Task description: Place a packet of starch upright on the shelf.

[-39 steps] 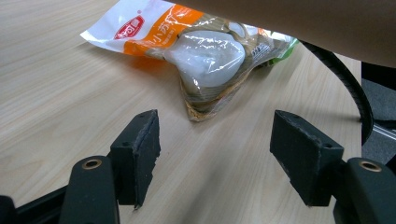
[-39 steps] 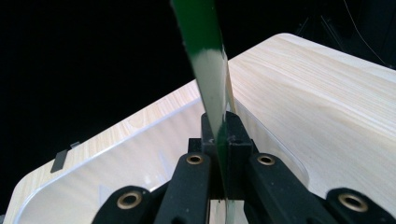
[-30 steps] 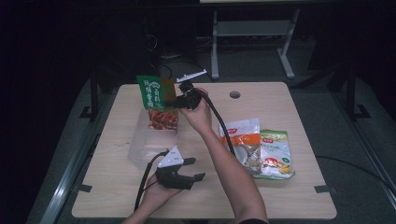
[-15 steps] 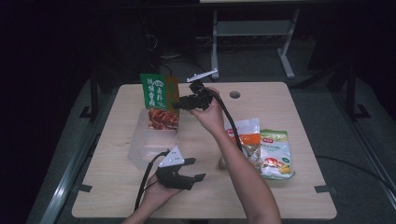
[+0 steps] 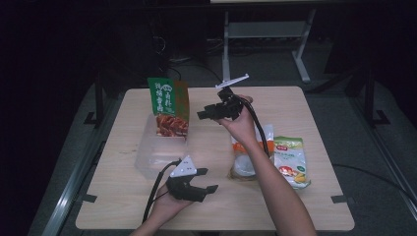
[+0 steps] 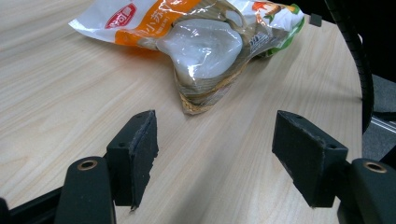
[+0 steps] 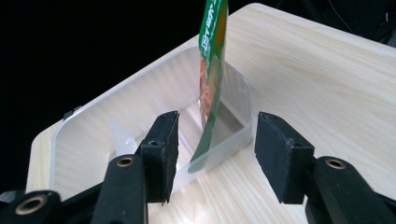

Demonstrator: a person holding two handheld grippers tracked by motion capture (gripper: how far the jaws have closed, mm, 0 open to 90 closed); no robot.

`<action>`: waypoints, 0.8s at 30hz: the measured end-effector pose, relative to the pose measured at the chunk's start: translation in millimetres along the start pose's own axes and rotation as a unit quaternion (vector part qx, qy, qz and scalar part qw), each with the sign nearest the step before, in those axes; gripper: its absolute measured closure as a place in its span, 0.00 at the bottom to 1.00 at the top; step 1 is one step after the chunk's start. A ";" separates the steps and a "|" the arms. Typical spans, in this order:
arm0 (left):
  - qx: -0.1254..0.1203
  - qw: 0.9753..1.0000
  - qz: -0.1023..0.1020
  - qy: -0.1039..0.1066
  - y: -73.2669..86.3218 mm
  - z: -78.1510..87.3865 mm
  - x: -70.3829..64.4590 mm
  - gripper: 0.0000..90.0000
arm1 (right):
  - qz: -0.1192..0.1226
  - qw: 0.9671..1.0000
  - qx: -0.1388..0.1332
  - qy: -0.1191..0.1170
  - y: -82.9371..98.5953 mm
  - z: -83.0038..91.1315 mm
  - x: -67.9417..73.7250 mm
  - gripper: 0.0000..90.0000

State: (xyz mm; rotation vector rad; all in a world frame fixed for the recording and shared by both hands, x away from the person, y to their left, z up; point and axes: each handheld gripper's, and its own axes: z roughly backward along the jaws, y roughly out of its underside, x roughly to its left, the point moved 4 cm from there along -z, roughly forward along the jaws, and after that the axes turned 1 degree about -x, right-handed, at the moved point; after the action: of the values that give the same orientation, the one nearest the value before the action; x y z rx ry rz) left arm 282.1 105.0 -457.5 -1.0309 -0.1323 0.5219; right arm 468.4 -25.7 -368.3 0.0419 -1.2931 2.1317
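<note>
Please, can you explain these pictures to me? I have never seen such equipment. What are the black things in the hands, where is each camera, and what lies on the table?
A person sits at a wooden table and holds a two-jaw grasping tool in each hand. One camera looks down from above; one more rides on each tool and looks along its black jaws.

The left tool is low near the table's front edge, open and empty. It faces an orange and white food packet. The right tool is raised, also open and empty. It faces a green snack bag, which stands upright in a clear plastic box. A green and yellow packet lies farther right.
</note>
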 end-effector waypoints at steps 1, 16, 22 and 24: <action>-0.001 1.000 0.001 0.001 0.0 -0.3 -0.1 0.34 | -0.001 1.000 0.002 0.000 2.2 2.7 -0.4 0.54; 0.002 1.000 -0.002 0.003 0.0 -1.0 -1.3 0.34 | -0.011 0.999 0.036 0.008 23.9 33.4 -0.8 0.52; 0.004 1.000 -0.004 0.006 0.0 -1.4 -2.5 0.34 | -0.017 0.999 0.039 0.017 34.3 52.0 -2.2 0.51; 0.003 1.000 -0.001 0.005 0.1 -1.5 -3.5 0.34 | -0.022 0.999 0.038 0.022 39.0 58.4 -4.7 0.51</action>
State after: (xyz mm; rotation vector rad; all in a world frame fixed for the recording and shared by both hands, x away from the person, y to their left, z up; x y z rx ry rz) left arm 279.5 102.2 -457.9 -1.0273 -0.1225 0.5145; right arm 434.6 -87.4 -370.4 0.0548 -1.1755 2.1331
